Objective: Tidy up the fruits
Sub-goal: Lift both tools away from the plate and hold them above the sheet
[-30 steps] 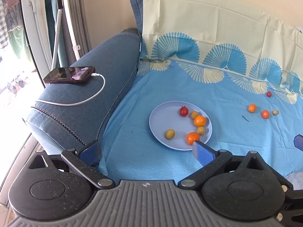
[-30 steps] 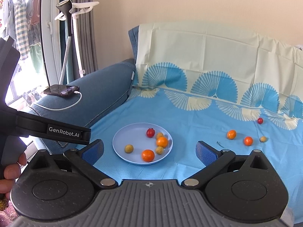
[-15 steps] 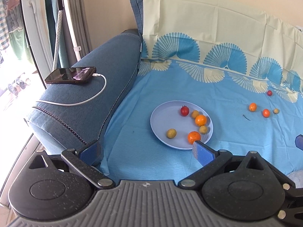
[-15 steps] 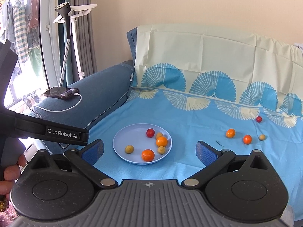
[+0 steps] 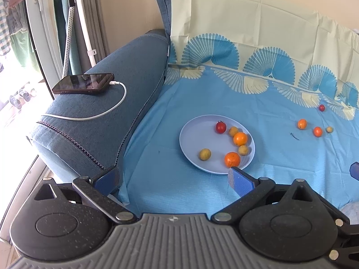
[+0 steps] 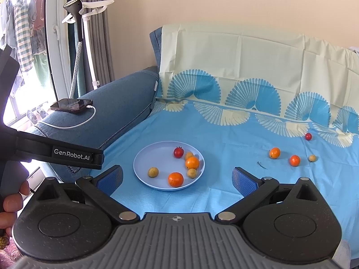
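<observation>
A pale blue plate [image 5: 193, 139] [image 6: 145, 161] lies on the blue sheet and holds several small fruits: a red tomato [image 5: 220, 127] [image 6: 178, 152], oranges and yellowish ones. Off the plate to the right lie two orange fruits [image 6: 274, 152] [image 6: 294, 160], a small yellow fruit [image 6: 312, 157] and a red tomato [image 6: 308, 136]. My left gripper [image 5: 174, 177] is open and empty, short of the plate's near edge. My right gripper [image 6: 177, 177] is open and empty too, hovering in front of the plate.
A phone [image 5: 84, 83] on a white charging cable rests on the blue sofa arm [image 5: 125, 71] at the left. A garment steamer stand [image 6: 78, 44] and curtains stand by the window. A hand [image 6: 11, 204] holds the left gripper's body at the left edge of the right wrist view.
Both cameras have drawn back and risen slightly, so the plate sits a little lower and smaller in view. The fruits have not moved. Both grippers remain open.
</observation>
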Tool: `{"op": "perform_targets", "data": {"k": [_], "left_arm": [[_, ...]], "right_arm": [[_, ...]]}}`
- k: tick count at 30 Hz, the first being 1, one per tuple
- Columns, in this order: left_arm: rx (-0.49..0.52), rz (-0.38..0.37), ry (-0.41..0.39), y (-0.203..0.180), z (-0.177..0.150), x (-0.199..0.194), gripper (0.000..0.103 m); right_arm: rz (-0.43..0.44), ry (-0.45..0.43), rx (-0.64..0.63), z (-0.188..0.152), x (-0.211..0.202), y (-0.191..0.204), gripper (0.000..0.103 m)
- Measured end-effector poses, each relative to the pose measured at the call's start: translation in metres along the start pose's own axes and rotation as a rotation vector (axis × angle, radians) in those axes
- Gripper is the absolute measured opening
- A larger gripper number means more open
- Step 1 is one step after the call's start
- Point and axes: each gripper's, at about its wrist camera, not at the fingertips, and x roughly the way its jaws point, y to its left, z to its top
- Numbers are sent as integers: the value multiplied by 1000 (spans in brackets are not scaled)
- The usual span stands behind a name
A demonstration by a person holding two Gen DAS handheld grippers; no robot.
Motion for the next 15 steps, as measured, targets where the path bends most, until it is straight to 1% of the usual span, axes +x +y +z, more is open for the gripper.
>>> {"op": "perform_targets", "data": {"k": [15], "left_arm": [[12, 9, 37, -4, 1, 17, 103]], "right_arm": [[9, 36, 14, -1, 13, -3, 102]]}}
